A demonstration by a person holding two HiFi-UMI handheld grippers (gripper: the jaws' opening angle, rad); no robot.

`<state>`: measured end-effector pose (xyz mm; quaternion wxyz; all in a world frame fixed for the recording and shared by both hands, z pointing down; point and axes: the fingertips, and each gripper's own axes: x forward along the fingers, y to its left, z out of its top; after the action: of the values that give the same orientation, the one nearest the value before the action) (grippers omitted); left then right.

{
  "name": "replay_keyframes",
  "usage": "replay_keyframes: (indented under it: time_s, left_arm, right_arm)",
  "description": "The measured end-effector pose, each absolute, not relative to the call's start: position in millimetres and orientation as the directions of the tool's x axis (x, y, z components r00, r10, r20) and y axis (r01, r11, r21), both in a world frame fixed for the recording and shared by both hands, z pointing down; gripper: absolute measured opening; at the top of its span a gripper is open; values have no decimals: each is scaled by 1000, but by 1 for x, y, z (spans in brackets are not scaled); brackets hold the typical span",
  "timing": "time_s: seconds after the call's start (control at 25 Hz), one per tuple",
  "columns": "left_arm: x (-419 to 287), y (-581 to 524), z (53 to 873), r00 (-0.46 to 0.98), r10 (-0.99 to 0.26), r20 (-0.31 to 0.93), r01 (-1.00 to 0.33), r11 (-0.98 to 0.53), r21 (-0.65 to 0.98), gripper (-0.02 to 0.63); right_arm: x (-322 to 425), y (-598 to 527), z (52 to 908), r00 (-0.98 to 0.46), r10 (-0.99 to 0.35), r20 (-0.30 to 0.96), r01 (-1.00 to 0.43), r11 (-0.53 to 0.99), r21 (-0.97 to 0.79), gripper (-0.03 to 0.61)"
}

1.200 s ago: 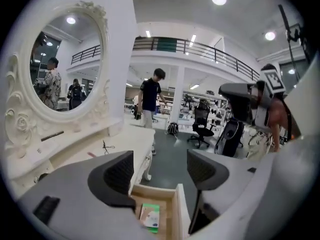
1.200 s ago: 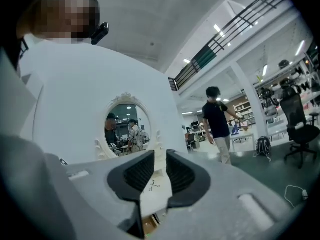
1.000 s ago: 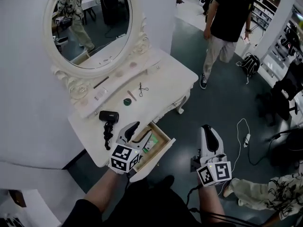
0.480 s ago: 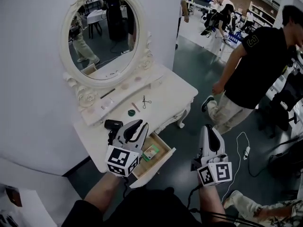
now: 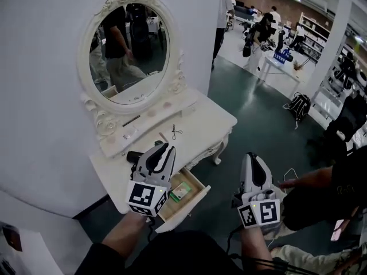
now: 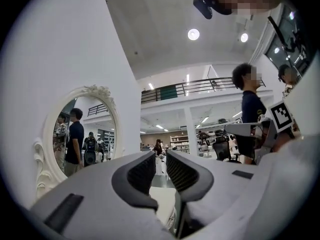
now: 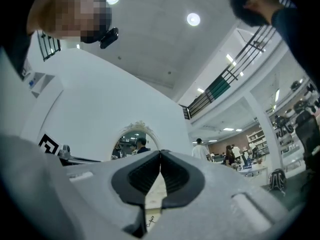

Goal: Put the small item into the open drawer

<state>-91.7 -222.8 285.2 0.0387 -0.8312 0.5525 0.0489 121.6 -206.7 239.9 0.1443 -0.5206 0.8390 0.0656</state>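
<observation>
Bright ceiling lights, fisheye edges, sharp

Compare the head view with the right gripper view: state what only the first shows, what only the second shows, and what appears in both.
Only the head view: the open drawer with a green item inside, and the right gripper from above with its marker cube. Only the right gripper view: its jaws, which have just closed, meeting with nothing between them, plus ceiling lights and a balcony railing. Both: the oval mirror and the white dressing table.
</observation>
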Motion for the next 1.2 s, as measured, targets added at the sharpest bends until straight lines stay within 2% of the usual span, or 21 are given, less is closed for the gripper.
replay_keyframes:
  time_s: [1.2]
  left_arm:
    - [-87,-239,295,405,-908,-106,-913,-407,-7,66]
  right_arm:
    - [122,-222,243,-415,-859,-301,-894,447,-42,3]
